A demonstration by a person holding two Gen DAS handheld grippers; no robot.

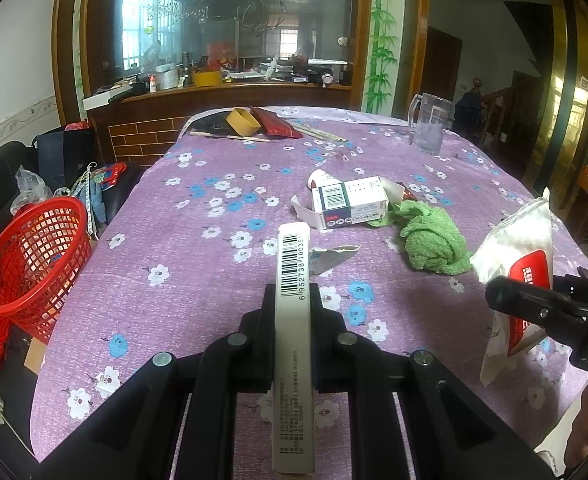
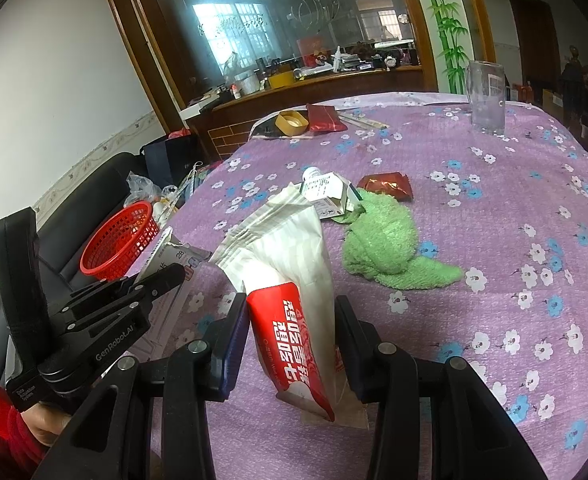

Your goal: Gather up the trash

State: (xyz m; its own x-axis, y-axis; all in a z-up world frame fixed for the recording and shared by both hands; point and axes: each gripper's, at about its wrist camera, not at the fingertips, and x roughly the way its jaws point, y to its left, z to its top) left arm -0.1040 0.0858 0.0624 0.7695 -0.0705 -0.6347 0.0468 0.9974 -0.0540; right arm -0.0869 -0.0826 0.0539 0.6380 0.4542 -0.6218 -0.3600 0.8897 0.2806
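Left wrist view looks over a round table under a purple cloth printed with white and blue flowers (image 1: pixel 214 280), set before a wood-framed glass partition (image 1: pixel 222 20) with a cluttered counter behind it. The left gripper (image 1: pixel 292 300) is clamped tight on a flat white cardboard box with a barcode (image 1: pixel 292 320), held edge-on above the cloth. The right gripper (image 2: pixel 290 320) holds a white plastic wet-wipe packet with a red label (image 2: pixel 290 280) between narrowly spread fingers; the packet's lower end is cut off behind the fingers.

A round red plastic mesh basket (image 1: pixel 30 256) sits off the table's left edge on a dark seat, tilted toward the table. Mid-table lie an open white medicine carton (image 1: pixel 350 200) with a small white bottle (image 1: pixel 320 178) just behind it, touching a crumpled green towel (image 1: pixel 430 240). A torn scrap of white card (image 1: pixel 330 258) lies just beyond the held box. A crinkled red foil wrapper (image 2: pixel 386 186) lies near the towel; from the left wrist it is mostly hidden behind the carton.

At the far edge stand a clear glass mug (image 1: pixel 430 128), a yellow container (image 1: pixel 244 122), a dark red packet (image 1: pixel 274 122) and chopsticks (image 1: pixel 318 132). Print on the packages is too small to read.
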